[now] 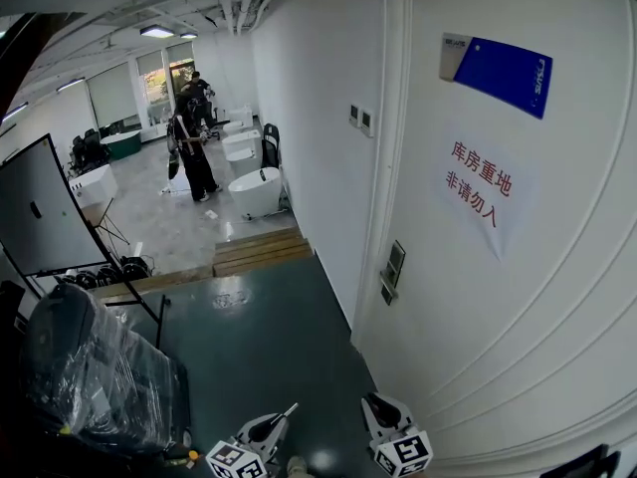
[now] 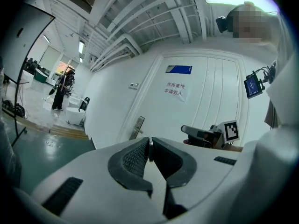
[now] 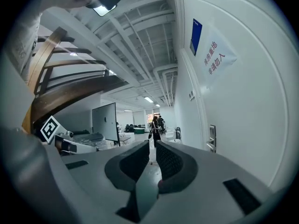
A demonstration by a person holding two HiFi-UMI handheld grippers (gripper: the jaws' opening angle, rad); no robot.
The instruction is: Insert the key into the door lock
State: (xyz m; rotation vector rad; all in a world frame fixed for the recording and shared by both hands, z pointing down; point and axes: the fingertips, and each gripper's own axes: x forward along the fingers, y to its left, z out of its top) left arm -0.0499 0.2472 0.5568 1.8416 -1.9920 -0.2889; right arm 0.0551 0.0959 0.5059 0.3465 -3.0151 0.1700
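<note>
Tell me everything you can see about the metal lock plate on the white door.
The tall, narrow metallic lock plate sits upright at the left edge of the white door, lower than the paper notice. A lever handle juts from its lower part. Its keyhole is too small to make out. Nothing touches it.

I am reading a white paper sign [image 1: 478,195] taped on the door [image 1: 557,317]: red characters running in two lines, 库房重地 over 非请勿入. Above it a blue-and-white plaque [image 1: 498,71] is sitting on the same door, its pale print coming through too small to read. From my left claw, a small lit screen [image 2: 252,86] is showing, also unreadable.
</note>
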